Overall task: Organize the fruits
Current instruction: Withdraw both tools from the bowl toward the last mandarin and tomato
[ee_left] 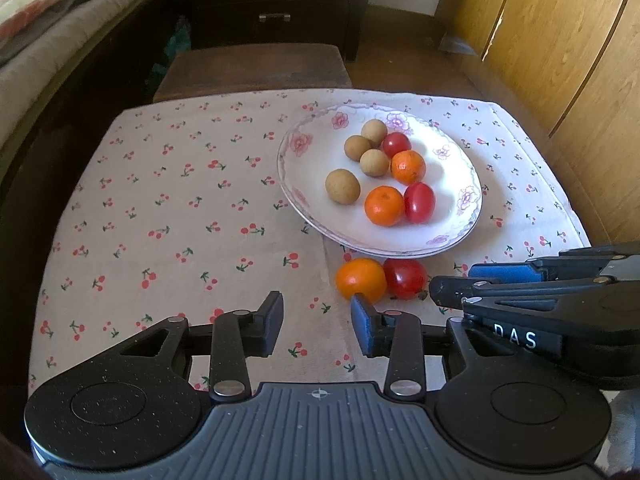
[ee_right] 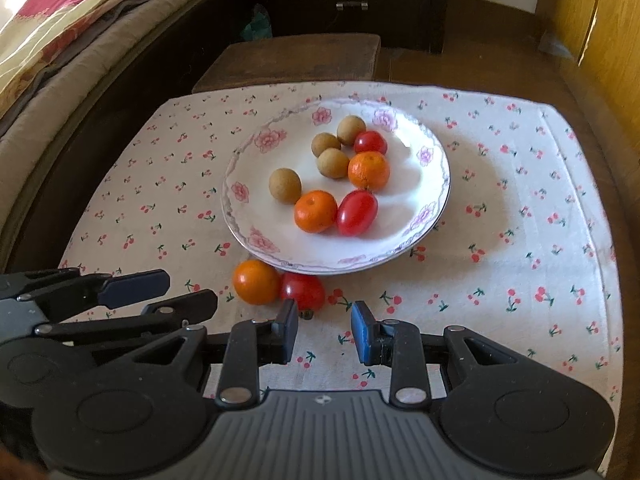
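Note:
A white flowered plate (ee_left: 304, 176) (ee_right: 256, 184) holds several brown longans (ee_left: 342, 186) (ee_right: 285, 185), two oranges (ee_left: 384, 205) (ee_right: 316, 211) and two red tomatoes (ee_left: 419, 202) (ee_right: 357, 213). A loose orange (ee_left: 361, 280) (ee_right: 256, 281) and a loose tomato (ee_left: 405, 278) (ee_right: 303, 290) lie on the cloth just in front of the plate. My left gripper (ee_left: 316, 320) (ee_right: 160, 292) is open and empty, just short of the loose orange. My right gripper (ee_right: 325, 326) (ee_left: 460, 280) is open and empty, just right of the loose tomato.
The cherry-print cloth (ee_left: 168, 200) covers a small table. A wooden stool (ee_left: 252, 68) stands behind it, a dark cabinet (ee_left: 276, 4) further back. A bed with bedding (ee_left: 52, 20) runs along the left, wooden doors (ee_left: 560, 40) on the right.

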